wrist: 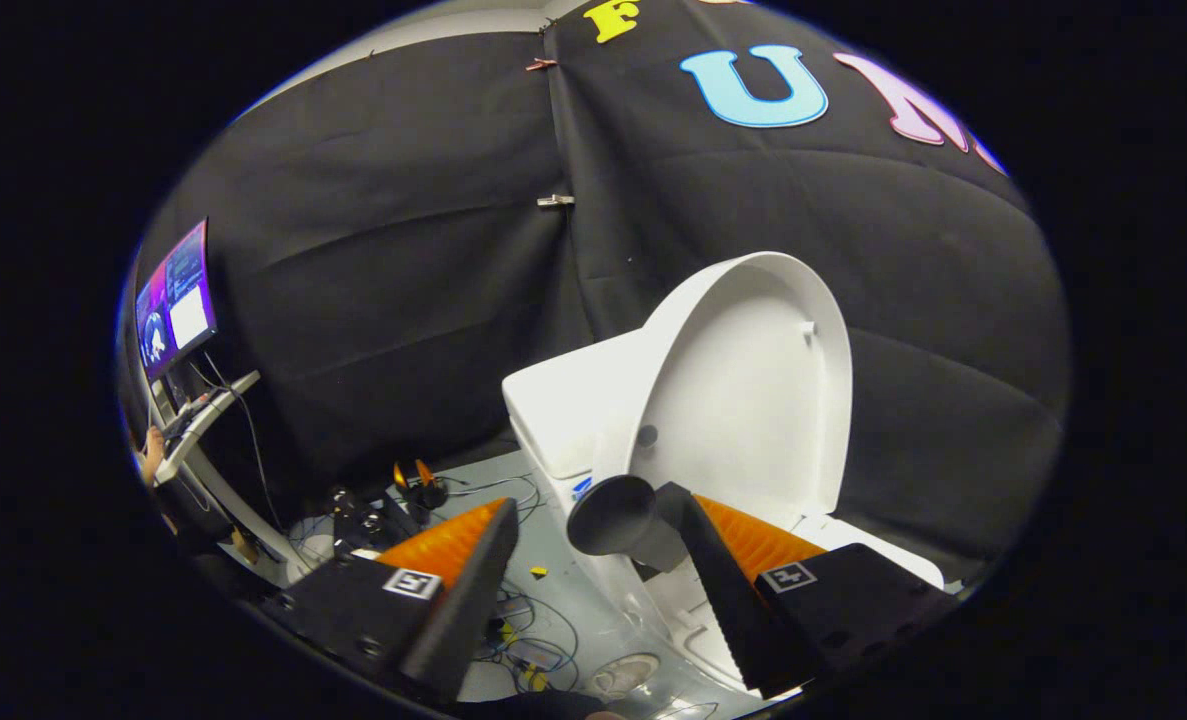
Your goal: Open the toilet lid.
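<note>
Black cloth walls close off the booth behind a single white toilet (573,420), which stands on a pale floor (563,600). Its one lid (753,400) is already raised, standing nearly upright and leaning back toward the tank, hollow underside facing the claw (593,560). A dark round knob or handle (618,515) juts from the lid's lower edge, and it sits between the two fingers, close against the right one. Whether that finger touches it cannot be told; the fingers stand apart and released, gripping nothing.

By the look of it the lid is rigid moulded plastic: light, smooth and slippery on its broad face, turning on its hinge. The knob or the rim looks like the surest hold.

Left of the toilet, cables and small gear litter the floor; beyond them stands one monitor (175,298) on a stand.
</note>
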Action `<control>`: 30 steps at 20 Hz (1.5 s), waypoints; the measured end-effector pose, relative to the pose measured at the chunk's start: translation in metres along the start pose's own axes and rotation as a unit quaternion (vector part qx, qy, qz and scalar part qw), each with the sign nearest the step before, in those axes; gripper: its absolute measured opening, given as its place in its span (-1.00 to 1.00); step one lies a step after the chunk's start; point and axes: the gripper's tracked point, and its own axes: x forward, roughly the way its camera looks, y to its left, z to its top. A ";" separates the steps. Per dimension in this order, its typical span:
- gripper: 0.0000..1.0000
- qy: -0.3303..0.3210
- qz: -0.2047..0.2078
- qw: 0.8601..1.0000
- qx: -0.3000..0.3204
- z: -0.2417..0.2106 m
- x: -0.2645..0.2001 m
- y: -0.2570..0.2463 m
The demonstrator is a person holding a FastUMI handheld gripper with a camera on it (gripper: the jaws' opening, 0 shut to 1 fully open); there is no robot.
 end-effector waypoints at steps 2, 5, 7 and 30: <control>0.99 -0.030 -0.021 0.999 -0.019 0.014 -0.006 -0.014; 0.99 -0.058 -0.028 0.998 -0.003 0.034 -0.018 -0.024; 1.00 -0.074 -0.035 0.997 0.003 0.040 -0.024 -0.030; 0.99 -0.157 -0.176 0.971 -0.035 0.052 -0.188 -0.164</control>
